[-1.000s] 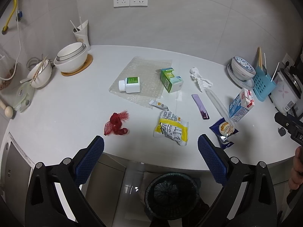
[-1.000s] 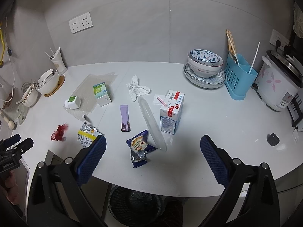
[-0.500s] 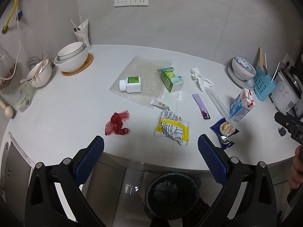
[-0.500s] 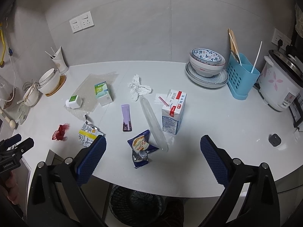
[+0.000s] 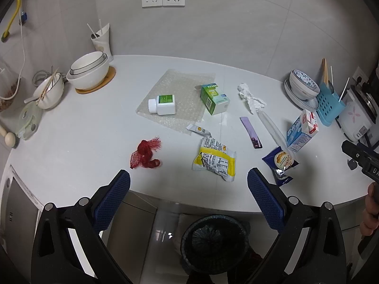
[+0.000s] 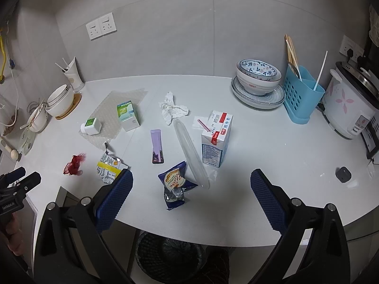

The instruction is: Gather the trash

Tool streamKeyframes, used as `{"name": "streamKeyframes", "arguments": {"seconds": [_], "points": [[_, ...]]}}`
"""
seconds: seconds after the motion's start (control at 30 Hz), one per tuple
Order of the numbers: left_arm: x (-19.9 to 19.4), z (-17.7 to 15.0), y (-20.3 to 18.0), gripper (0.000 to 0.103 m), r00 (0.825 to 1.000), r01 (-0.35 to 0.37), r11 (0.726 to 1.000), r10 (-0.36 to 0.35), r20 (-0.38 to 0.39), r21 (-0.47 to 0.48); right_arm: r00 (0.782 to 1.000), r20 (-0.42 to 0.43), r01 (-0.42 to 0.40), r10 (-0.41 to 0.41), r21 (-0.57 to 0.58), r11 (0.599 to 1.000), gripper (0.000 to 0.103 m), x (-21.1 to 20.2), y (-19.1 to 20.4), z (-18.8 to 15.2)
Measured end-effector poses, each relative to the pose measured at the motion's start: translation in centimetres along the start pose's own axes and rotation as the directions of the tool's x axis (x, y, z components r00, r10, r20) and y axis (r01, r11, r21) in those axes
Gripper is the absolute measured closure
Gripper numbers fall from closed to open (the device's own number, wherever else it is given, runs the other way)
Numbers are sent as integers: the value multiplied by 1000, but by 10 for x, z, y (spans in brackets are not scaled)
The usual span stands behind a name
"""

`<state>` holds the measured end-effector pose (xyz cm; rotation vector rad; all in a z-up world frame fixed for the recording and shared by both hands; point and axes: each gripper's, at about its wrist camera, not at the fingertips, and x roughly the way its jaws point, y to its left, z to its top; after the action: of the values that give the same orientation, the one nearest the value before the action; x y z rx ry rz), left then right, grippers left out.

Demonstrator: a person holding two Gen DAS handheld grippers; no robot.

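Trash lies on the white counter (image 5: 71, 142): a red net (image 5: 145, 153), a yellow-white wrapper (image 5: 216, 159), a blue snack bag (image 6: 175, 183), a purple sachet (image 6: 156, 146), a milk carton (image 6: 216, 138), a crumpled tissue (image 6: 173, 110), a green box (image 5: 214, 98), a white bottle (image 5: 163, 104) on bubble wrap (image 5: 180, 94), and a clear tube (image 6: 190, 153). A black bin (image 5: 213, 239) stands below the counter's front edge. My left gripper (image 5: 188, 191) and right gripper (image 6: 191, 193) are open and empty, held before the counter's edge.
White bowls (image 5: 88, 72) and a cup with sticks (image 5: 101, 39) stand at the back left. A patterned bowl on plates (image 6: 258, 78), a blue utensil holder (image 6: 300, 94) and a rice cooker (image 6: 350, 105) stand at the right. A small dark object (image 6: 343, 174) lies near the right edge.
Both grippers have crept slightly forward and up; the view shifts a little. Nothing on the counter has moved.
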<state>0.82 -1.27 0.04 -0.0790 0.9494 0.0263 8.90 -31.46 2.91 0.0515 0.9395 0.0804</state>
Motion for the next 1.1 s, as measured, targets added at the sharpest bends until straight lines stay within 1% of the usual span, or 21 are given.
{"name": "streamKeyframes", "arguments": {"seconds": [0.3,0.5,0.6,0.73,0.83,1.03,1.1], "points": [[1,1,-1,6,1000,-3,1000,3,-3,-2,1000,-3,1,-1,1,1000,8,2,-1,1],[10,5,7,6,1000,-15,1000,15,-14,-10,1000,-9,8,-8,3,1000,8,9,-4,5],[26,7,21,6,999,-41,999,40,-25,-26,1000,-17,13,-13,0,1000,8,20,-6,6],[53,8,47,6,996,-70,995,66,-63,-68,999,-35,29,-28,6,1000,8,39,-11,8],[70,8,62,6,993,-93,992,85,-87,-83,998,-46,38,-38,12,999,8,53,-15,11],[110,14,79,6,986,-111,989,97,-137,-95,996,-66,57,-55,37,998,8,79,-29,21],[122,16,83,6,984,-113,989,98,-149,-97,995,-80,64,-60,53,997,10,89,-33,26]]}}
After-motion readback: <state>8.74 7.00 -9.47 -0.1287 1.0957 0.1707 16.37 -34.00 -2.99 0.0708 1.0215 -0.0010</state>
